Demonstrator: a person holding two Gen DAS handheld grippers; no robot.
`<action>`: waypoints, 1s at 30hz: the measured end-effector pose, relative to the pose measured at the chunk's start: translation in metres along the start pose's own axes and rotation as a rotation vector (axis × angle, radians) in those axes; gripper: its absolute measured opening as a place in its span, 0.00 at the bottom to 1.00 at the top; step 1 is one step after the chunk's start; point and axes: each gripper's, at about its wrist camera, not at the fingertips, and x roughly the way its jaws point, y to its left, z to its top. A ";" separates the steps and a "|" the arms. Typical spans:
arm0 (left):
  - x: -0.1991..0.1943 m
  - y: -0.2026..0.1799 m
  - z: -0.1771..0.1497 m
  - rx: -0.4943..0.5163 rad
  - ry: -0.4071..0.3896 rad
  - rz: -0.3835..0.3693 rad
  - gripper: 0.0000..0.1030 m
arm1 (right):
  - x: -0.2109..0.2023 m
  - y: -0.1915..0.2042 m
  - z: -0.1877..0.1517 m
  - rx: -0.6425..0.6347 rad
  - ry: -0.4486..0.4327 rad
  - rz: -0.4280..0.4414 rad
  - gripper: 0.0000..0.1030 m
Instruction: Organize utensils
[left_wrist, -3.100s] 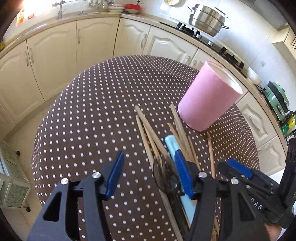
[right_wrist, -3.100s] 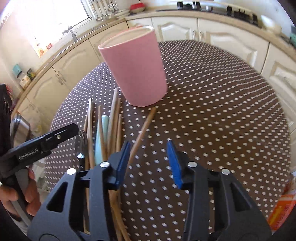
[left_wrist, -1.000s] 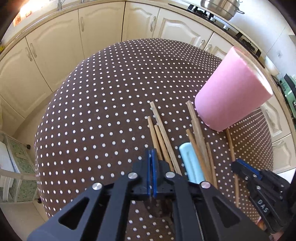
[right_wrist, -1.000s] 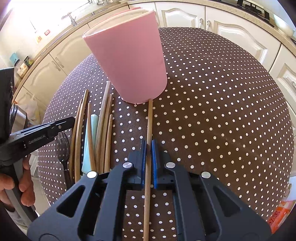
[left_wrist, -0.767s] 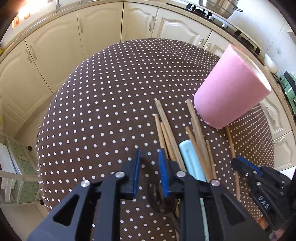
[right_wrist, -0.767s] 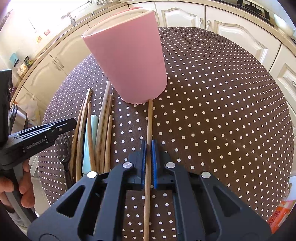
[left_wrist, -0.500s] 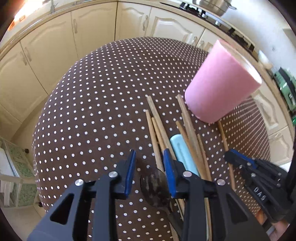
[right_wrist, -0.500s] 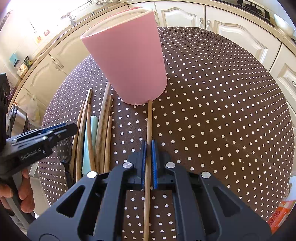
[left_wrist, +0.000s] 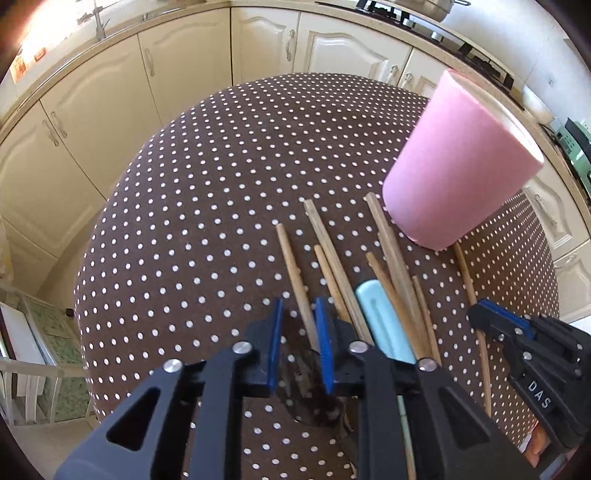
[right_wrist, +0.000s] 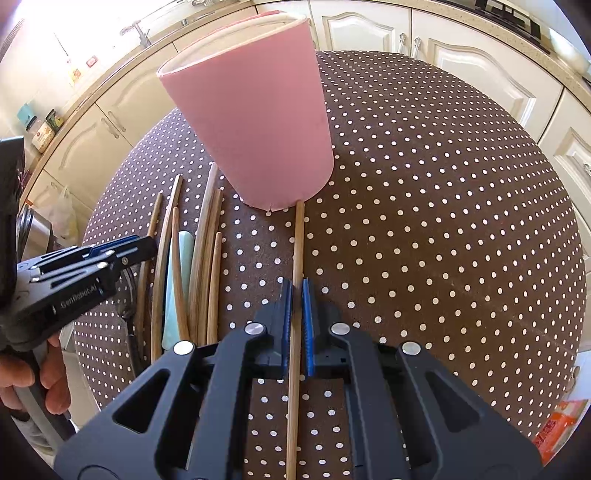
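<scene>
So the right claw (right_wrist: 294, 317) is clamped tight on one long wooden chopstick (right_wrist: 297, 251) lying on the round desk with the brown polka-dot cloth (right_wrist: 424, 229); its far tip touches the base of the tall pink cylindrical holder (right_wrist: 255, 122). The left claw (left_wrist: 298, 339) is closing, with a dark plastic spoon (left_wrist: 303, 384) and a chopstick between its blue pads, not pinched yet. Remaining wooden chopsticks (left_wrist: 388, 258) and a pale blue flat handle (left_wrist: 380, 317) lie bunched just beside the holder.
</scene>
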 end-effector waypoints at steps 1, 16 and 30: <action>0.002 0.001 0.002 0.002 -0.007 0.006 0.10 | 0.001 0.001 0.001 -0.006 0.001 -0.009 0.07; -0.057 0.021 0.009 -0.082 -0.378 -0.157 0.05 | -0.013 -0.002 -0.010 0.018 -0.132 -0.036 0.05; -0.135 -0.020 0.005 -0.005 -0.692 -0.270 0.05 | -0.115 -0.008 -0.016 0.036 -0.529 0.042 0.05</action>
